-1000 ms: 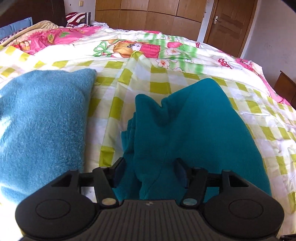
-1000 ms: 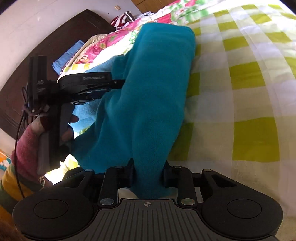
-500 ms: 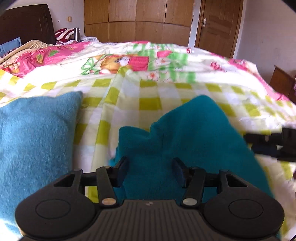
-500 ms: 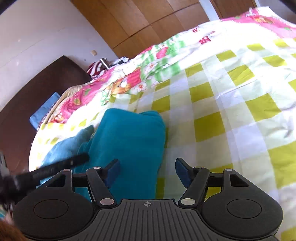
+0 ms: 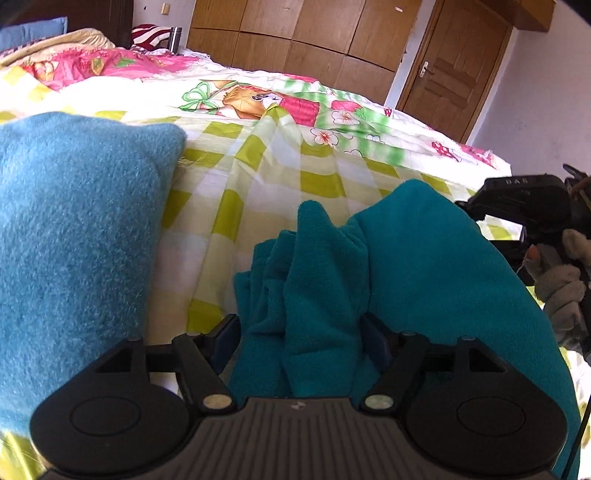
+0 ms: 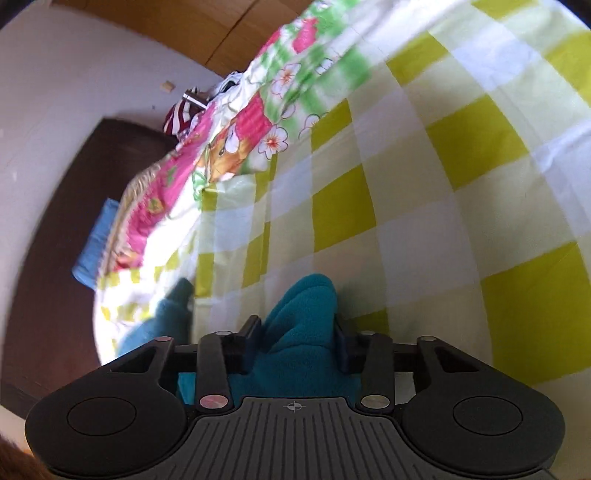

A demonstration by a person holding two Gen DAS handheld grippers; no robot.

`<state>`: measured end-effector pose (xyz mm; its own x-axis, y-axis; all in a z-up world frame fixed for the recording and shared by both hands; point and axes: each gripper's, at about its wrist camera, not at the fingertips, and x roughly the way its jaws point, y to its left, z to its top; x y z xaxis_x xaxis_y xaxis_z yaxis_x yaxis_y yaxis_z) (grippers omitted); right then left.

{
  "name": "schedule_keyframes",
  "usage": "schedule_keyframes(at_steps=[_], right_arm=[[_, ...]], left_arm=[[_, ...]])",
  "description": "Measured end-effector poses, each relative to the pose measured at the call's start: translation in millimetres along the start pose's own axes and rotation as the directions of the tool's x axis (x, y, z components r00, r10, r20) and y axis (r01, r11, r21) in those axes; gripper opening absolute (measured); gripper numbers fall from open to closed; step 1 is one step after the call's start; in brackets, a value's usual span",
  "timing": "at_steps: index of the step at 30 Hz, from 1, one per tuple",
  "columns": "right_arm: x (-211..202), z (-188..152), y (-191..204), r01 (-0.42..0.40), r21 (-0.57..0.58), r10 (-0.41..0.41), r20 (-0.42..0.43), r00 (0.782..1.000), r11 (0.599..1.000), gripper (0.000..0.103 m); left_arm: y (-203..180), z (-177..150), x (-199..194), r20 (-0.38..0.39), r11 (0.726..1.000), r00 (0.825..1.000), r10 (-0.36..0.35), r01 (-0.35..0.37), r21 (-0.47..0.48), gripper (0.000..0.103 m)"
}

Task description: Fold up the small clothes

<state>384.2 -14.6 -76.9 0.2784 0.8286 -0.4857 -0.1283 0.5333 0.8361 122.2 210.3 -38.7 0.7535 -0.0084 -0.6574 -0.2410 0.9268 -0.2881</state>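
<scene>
Teal fleece fills the near ground of both wrist views: the teal garment [image 5: 424,266] lies bunched on the checked bedspread [image 5: 280,173], and a thick gather of its folds stands between the fingers of the left gripper [image 5: 301,338], whose jaws have just been opening and sit wide to either side of the cloth; whether the pads still press on it cannot be told from this view. The right gripper [image 6: 297,341] has just been closing, and its two fingers now pinch a rounded hump of the same teal fleece [image 6: 301,314], the cloth bulging up between them. In the left wrist view the raised folds block the bedspread directly ahead, and at the right edge the black body of the other gripper and a gloved hand [image 5: 561,280] sit against the garment's far side. To the left, apart from the teal piece with a strip of yellow-green checks between, lies a lighter blue fleece item [image 5: 74,229]. Farther on, the sheet turns to a pink and green cartoon print [image 5: 255,98]. Beyond the bed are a dark headboard [image 6: 55,258], a blue pillow [image 6: 94,243], a red-and-white striped cloth [image 5: 149,33], wooden wardrobe panels [image 5: 303,37] and a brown door [image 5: 454,70]. The right wrist view is tilted and blurred.
</scene>
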Motion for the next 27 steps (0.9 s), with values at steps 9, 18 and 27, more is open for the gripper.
schedule_keyframes(at_steps=[9, 18, 27], right_arm=[[-72, 3, -14, 0.165, -0.021, -0.154, 0.253, 0.955, 0.986, 0.013], [-112, 3, 3, 0.343, -0.089, -0.289, 0.368, 0.884, 0.935, 0.021], [-157, -128, 58, 0.439, -0.388, -0.253, 0.443, 0.860, 0.810, 0.036]], left_arm=[[-58, 18, 40, -0.024, 0.993, 0.995, -0.092, 0.093, 0.079, 0.085], [-81, 23, 6, 0.012, 0.989, 1.000, -0.025, 0.023, 0.144, 0.083], [-111, 11, -21, 0.082, 0.960, 0.995, 0.049, -0.070, 0.272, 0.080]])
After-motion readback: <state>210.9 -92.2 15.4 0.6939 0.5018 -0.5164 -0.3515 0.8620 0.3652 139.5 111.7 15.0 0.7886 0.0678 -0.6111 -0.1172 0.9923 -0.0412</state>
